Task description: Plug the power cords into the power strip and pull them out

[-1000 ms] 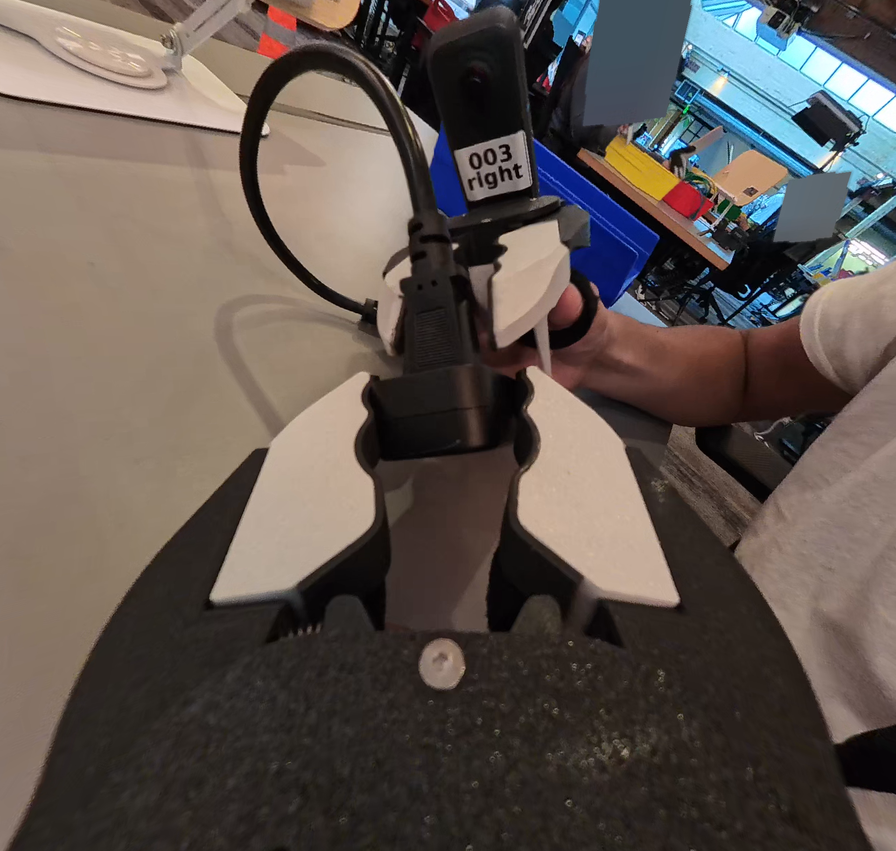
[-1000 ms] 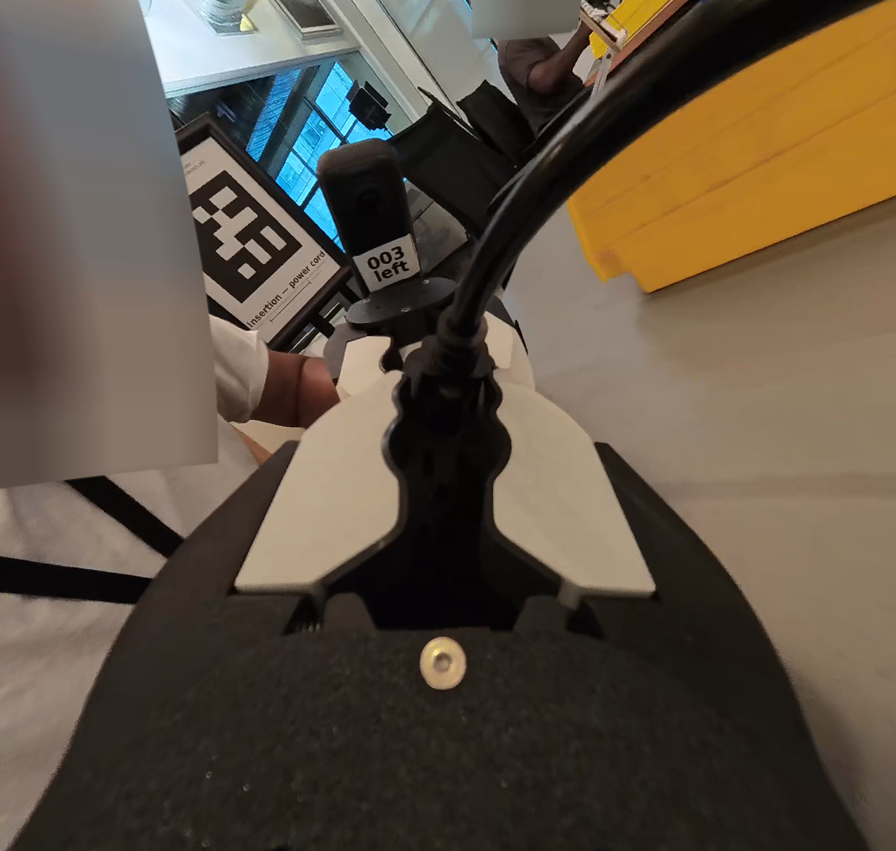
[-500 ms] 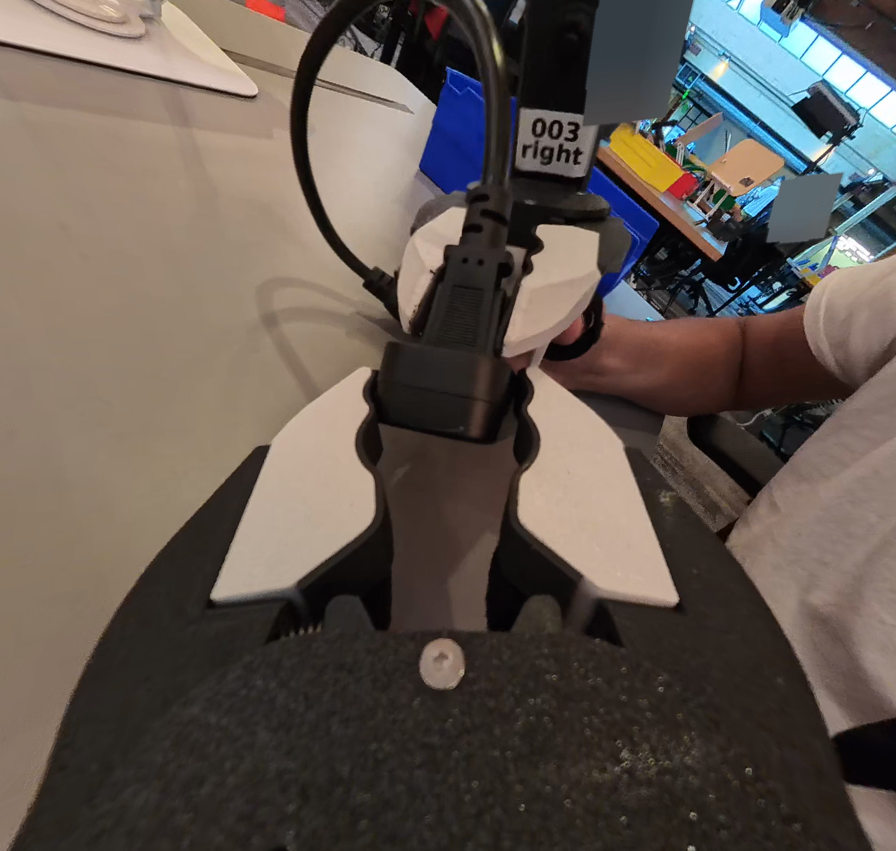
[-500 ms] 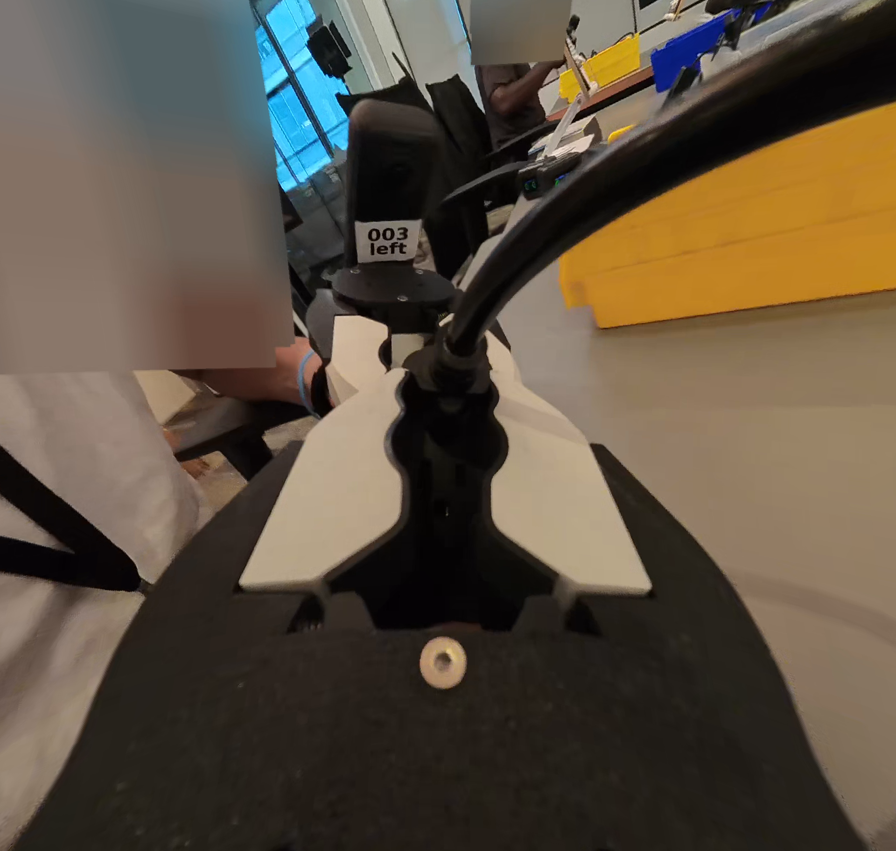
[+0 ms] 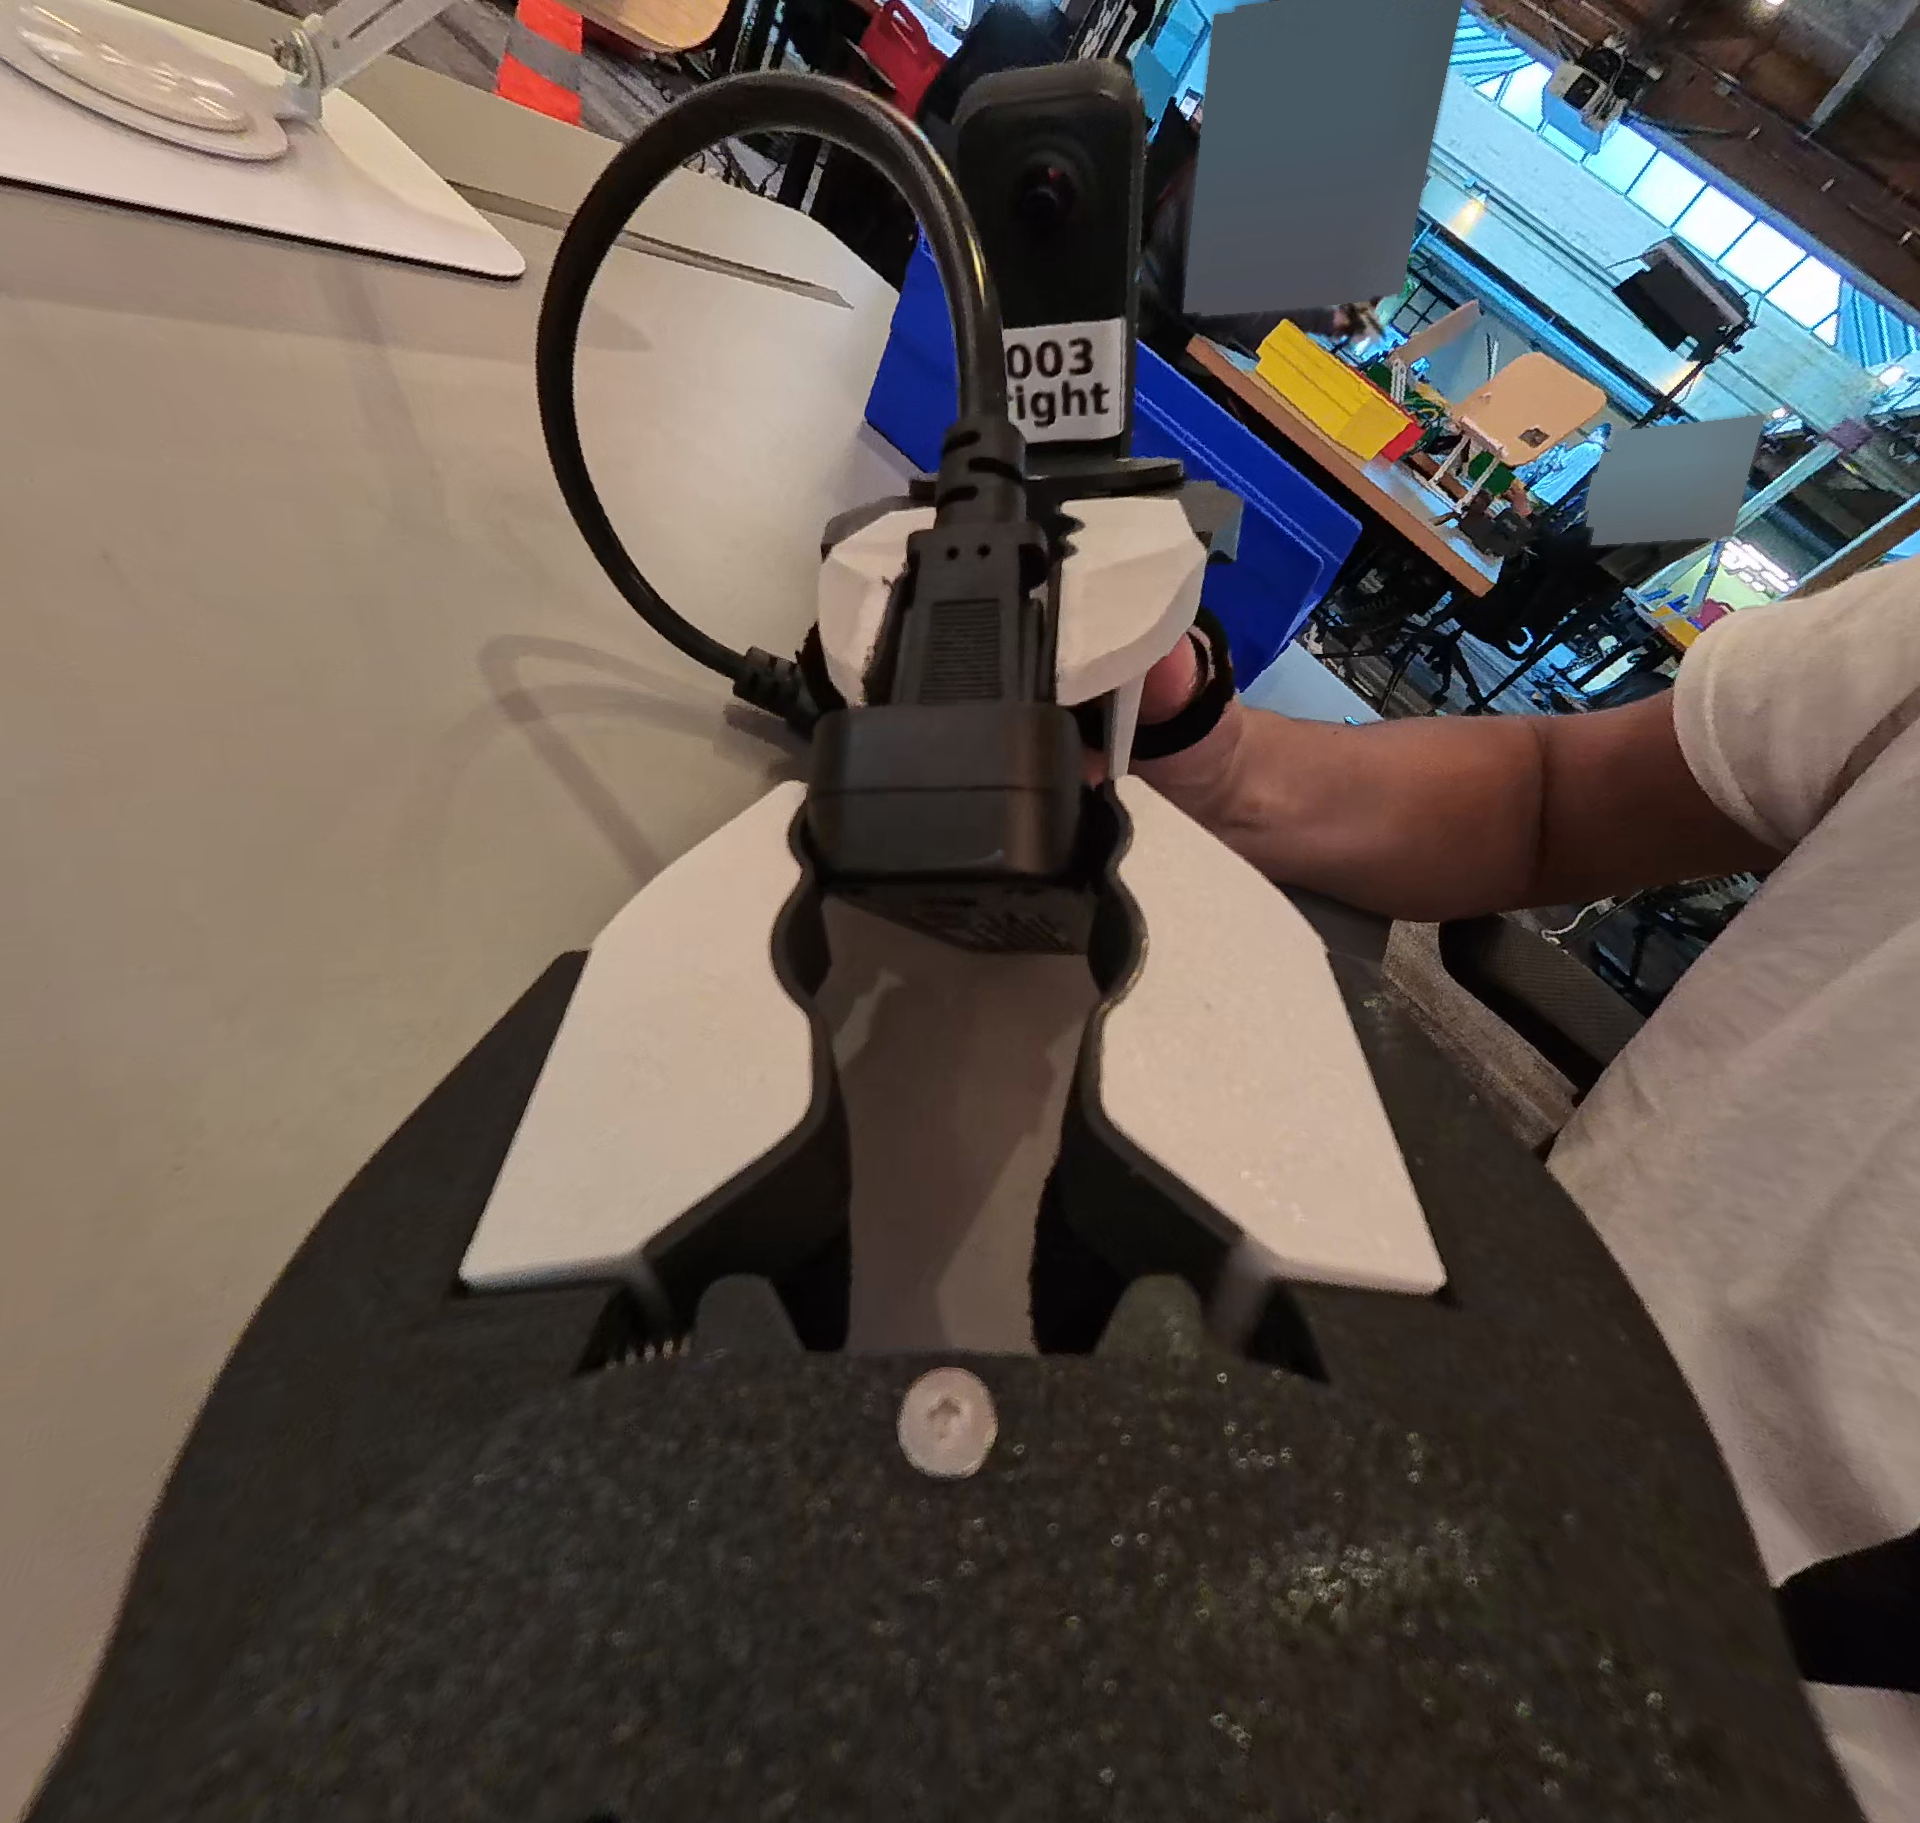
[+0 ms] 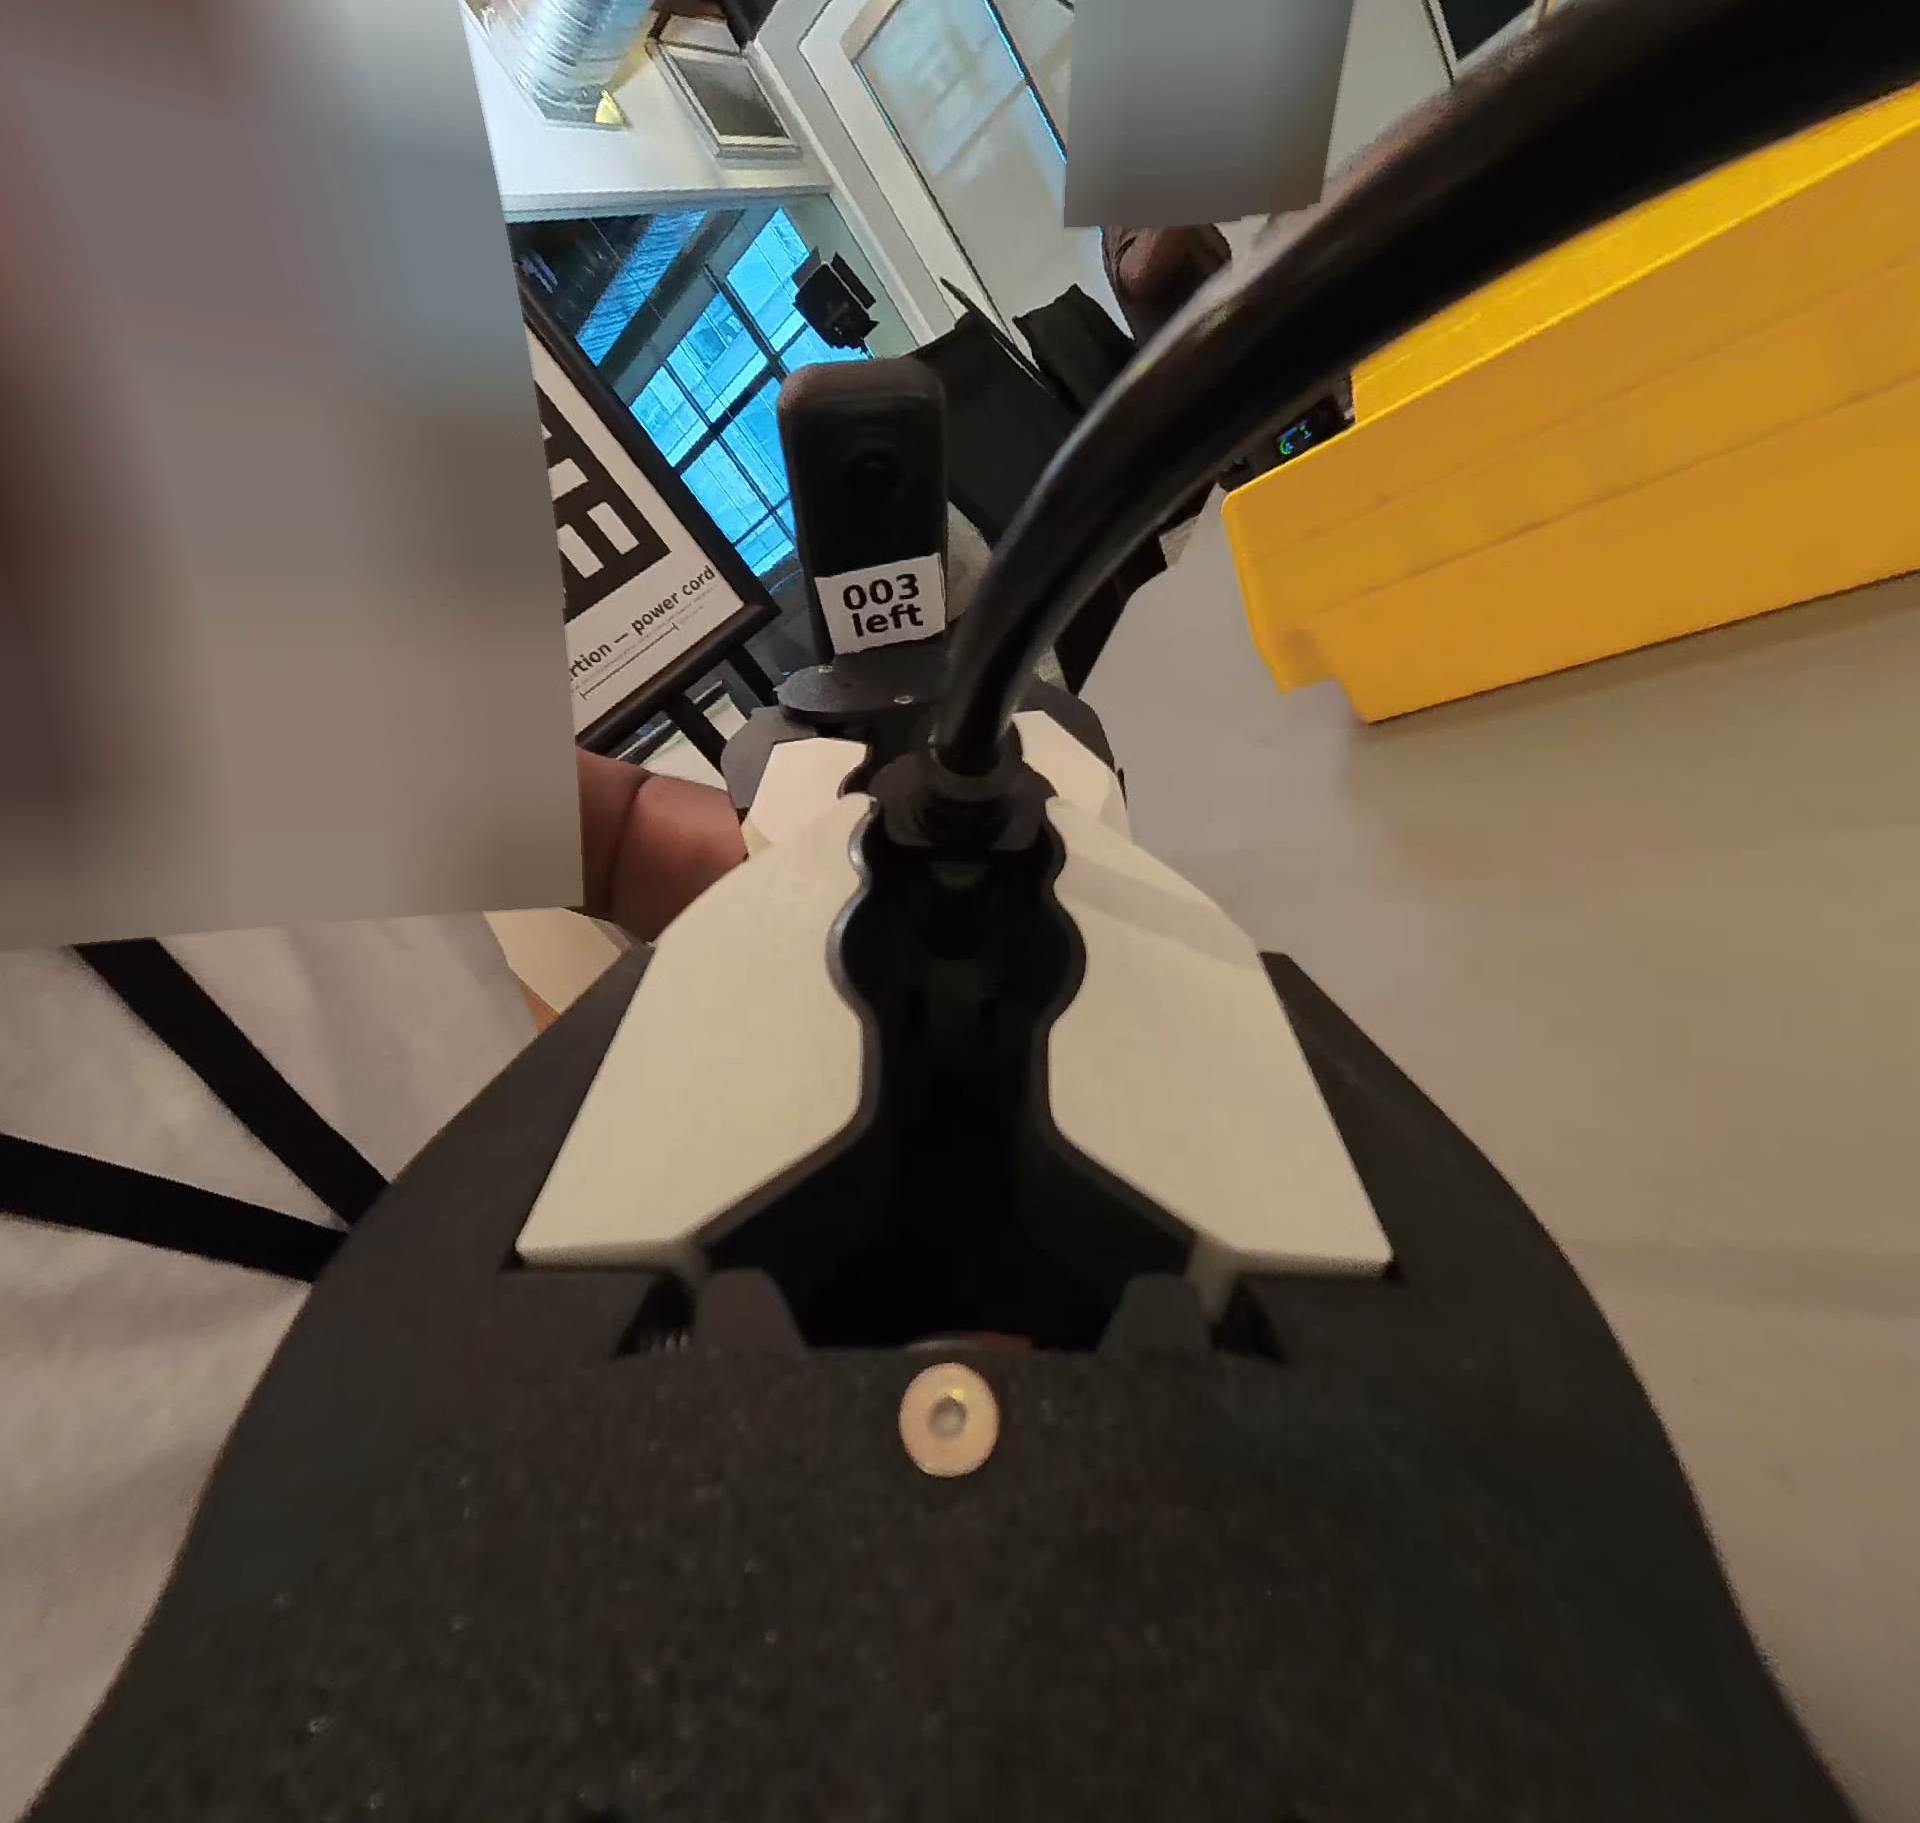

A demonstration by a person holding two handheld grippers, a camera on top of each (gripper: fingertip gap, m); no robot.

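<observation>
Both ends of one short black cord point(image 5: 582, 339) held mid-air.
Left gripper point(image 5: 951, 838) clamped the socket block point(image 5: 935, 797), right gripper point(image 6: 951, 838) the plug point(image 5: 971, 620); looked seated, so next probably a straight pull apart.

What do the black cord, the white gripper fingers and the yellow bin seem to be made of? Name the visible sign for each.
Black cord: looks like rubber or soft plastic with a slight sheen; it holds a smooth loop.
White fingers of the left gripper: probably printed plastic; matte, faintly grainy faces.
Yellow bin: likely moulded plastic; even colour, smooth stepped walls.
</observation>
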